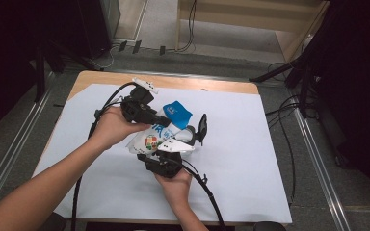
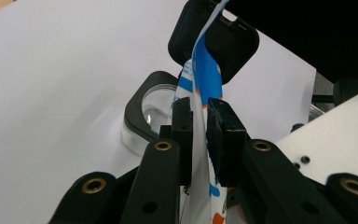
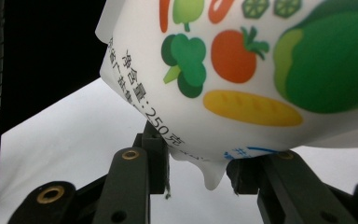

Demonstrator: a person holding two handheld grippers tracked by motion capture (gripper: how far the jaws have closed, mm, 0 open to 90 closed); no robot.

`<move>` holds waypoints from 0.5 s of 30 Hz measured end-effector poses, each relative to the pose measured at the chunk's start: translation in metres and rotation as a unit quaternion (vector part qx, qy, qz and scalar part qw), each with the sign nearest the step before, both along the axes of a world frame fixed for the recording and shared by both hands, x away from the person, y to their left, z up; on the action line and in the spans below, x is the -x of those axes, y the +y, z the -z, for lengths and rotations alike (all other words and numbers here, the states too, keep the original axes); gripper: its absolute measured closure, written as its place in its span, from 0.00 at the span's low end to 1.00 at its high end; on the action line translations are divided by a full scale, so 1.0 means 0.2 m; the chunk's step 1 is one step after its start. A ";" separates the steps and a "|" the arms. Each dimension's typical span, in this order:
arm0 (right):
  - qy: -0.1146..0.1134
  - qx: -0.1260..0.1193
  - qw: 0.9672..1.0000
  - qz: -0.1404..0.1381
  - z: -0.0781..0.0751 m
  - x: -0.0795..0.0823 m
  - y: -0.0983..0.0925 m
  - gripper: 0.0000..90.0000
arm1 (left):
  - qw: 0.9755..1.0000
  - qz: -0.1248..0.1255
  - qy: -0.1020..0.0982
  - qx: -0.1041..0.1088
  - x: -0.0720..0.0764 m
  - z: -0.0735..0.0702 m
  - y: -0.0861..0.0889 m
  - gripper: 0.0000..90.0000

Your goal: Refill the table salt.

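White plastic pouch (image 1: pixel 160 134) printed with vegetables — broccoli, tomato, a blue top edge — hangs above the table (image 1: pixel 250 144) between both tools. Left gripper (image 2: pixel 199 135) pinches its thin upper edge, while the right gripper (image 3: pixel 198 163) clamps the bottom fold — both grasping the pouch.

White vegetable-print pouch (image 1: pixel 160 132), blue top, held aloft.

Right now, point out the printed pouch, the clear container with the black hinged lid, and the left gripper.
printed pouch (image 3: pixel 242 60), right gripper view, on its vegetable print.
clear container (image 2: pixel 156 109), left gripper view, on its clear inside.
left gripper (image 2: pixel 199 140), left gripper view, midway between fingers clamping the pouch.
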State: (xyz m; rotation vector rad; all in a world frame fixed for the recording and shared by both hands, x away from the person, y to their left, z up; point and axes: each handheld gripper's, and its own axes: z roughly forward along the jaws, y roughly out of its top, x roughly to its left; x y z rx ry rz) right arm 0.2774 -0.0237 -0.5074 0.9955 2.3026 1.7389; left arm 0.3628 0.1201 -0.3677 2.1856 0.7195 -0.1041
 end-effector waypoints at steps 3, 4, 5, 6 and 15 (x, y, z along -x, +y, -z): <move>0.000 -0.002 1.000 0.002 0.00 0.00 -0.01 0.74 | 1.000 0.002 0.001 0.002 0.00 0.00 0.02 0.88; -0.001 0.000 1.000 0.001 0.00 0.00 -0.01 0.74 | 1.000 0.003 -0.001 0.005 0.01 0.00 0.02 0.88; -0.001 0.001 1.000 0.000 0.00 0.00 -0.01 0.74 | 1.000 0.004 0.002 0.004 0.01 -0.01 0.03 0.87; 0.000 0.001 1.000 0.000 0.00 0.00 -0.01 0.74 | 1.000 0.005 0.003 0.005 0.01 -0.01 0.04 0.86; 0.001 0.001 1.000 -0.001 0.02 0.00 -0.01 0.75 | 1.000 0.018 0.000 0.004 0.02 -0.02 0.10 0.84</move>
